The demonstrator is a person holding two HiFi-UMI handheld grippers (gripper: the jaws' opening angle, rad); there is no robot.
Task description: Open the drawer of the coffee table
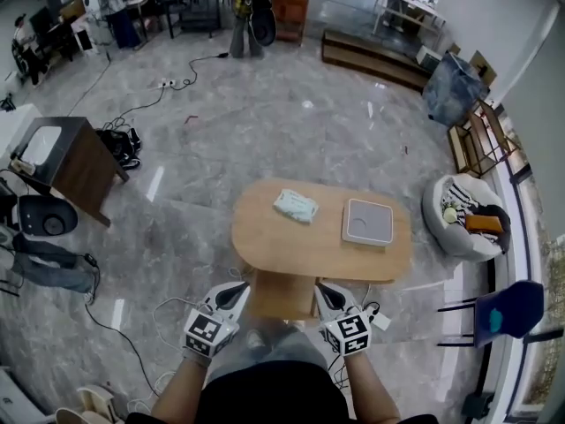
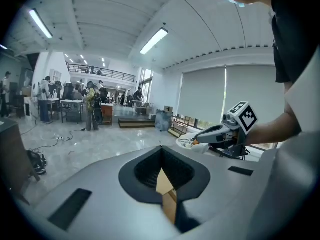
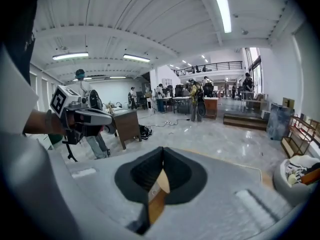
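Observation:
The oval wooden coffee table (image 1: 265, 237) lies just ahead of me in the head view. At its near edge a light wooden drawer (image 1: 282, 297) sits between my two grippers, raised in front of my body. My left gripper (image 1: 242, 293) is shut on the drawer's left side, and its own view shows a thin wooden wall (image 2: 166, 194) pinched between the jaws. My right gripper (image 1: 323, 293) is shut on the right side, with a wooden wall (image 3: 156, 196) clamped the same way. Each gripper shows in the other's view: the right gripper (image 2: 220, 134) and the left gripper (image 3: 85, 116).
On the tabletop lie a pale crumpled cloth (image 1: 295, 205) and a grey square box (image 1: 367, 222). A white beanbag (image 1: 461, 228) and a blue chair (image 1: 505, 313) stand to the right, a dark cabinet (image 1: 75, 166) to the left. Cables (image 1: 132, 343) trail over the floor.

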